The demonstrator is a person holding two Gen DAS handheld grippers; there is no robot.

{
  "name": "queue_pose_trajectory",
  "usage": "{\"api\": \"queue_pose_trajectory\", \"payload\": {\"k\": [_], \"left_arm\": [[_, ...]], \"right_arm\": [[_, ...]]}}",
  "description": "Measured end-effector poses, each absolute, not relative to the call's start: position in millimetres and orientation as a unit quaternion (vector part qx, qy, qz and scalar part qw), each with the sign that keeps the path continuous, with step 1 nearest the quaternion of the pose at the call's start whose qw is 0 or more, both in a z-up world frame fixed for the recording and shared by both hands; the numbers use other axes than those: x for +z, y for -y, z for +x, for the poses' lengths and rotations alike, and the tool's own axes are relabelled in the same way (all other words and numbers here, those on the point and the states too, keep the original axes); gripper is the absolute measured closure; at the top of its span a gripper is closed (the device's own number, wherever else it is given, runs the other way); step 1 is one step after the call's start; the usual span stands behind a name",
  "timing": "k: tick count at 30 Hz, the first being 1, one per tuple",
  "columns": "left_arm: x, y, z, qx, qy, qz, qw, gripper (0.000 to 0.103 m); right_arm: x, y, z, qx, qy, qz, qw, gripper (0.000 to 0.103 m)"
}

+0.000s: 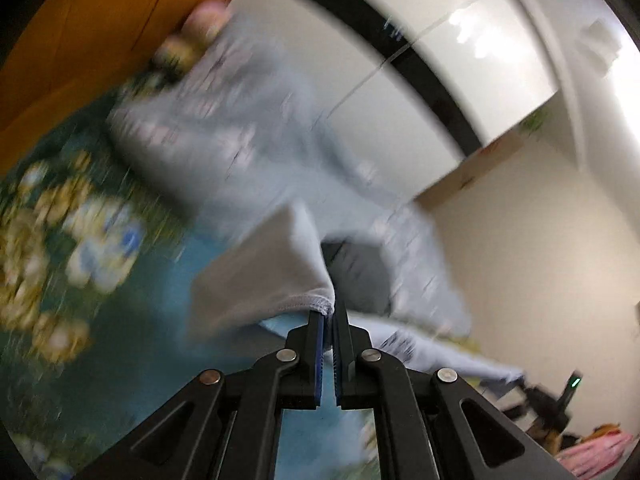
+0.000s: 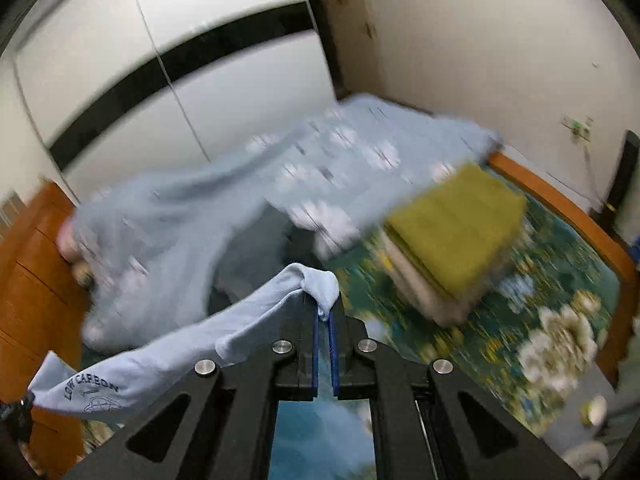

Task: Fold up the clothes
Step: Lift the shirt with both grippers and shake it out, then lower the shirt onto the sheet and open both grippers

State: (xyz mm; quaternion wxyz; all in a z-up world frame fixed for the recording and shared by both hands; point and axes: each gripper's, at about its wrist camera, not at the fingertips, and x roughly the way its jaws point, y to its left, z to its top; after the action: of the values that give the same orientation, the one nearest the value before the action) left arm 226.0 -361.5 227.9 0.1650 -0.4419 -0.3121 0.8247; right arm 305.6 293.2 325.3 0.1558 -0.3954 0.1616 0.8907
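We held the pale blue garment off the bed between us. Our left gripper was pinched tight on a stitched hem corner, and our right gripper was clamped on a bunched fold of the same cloth, whose hanging end showed the print "LOW CARBON".

Behind it a light blue patterned blanket lay heaped across the bed, touching the wall and close to the garment's far side. A stack of folded clothes, olive on top and cream beneath, sat just beside the blanket on the floral bedspread.

The wooden bed frame ran along the wall on our right, and a wooden cabinet stood to the left. Bare floral bedspread lay near us, though blur hid its detail.
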Motion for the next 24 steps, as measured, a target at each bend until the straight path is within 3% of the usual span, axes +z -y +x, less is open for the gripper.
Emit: {"api": "queue_pose_trajectory", "payload": {"k": [4, 9, 20, 22, 24], "left_arm": [[109.6, 356.9, 250.8, 0.752, 0.328, -0.561, 0.11, 0.099], [15.9, 358.2, 282.8, 0.681, 0.36, -0.638, 0.015, 0.099], [-27.5, 361.7, 314.7, 0.614, 0.385, -0.686, -0.068, 0.095], [-24.4, 358.4, 312.1, 0.613, 0.381, -0.689, -0.065, 0.092], [-19.2, 356.8, 308.3, 0.61, 0.373, -0.696, -0.06, 0.075]], "right_arm": [[225.0, -304.3, 328.8, 0.821, -0.17, -0.507, 0.2, 0.099], [116.5, -314.2, 364.1, 0.731, -0.196, -0.61, 0.234, 0.099], [60.6, -355.5, 385.2, 0.676, -0.234, -0.654, 0.246, 0.098], [63.0, -355.0, 379.7, 0.678, -0.23, -0.655, 0.241, 0.093], [66.6, -356.5, 375.1, 0.682, -0.225, -0.653, 0.24, 0.077]]}}
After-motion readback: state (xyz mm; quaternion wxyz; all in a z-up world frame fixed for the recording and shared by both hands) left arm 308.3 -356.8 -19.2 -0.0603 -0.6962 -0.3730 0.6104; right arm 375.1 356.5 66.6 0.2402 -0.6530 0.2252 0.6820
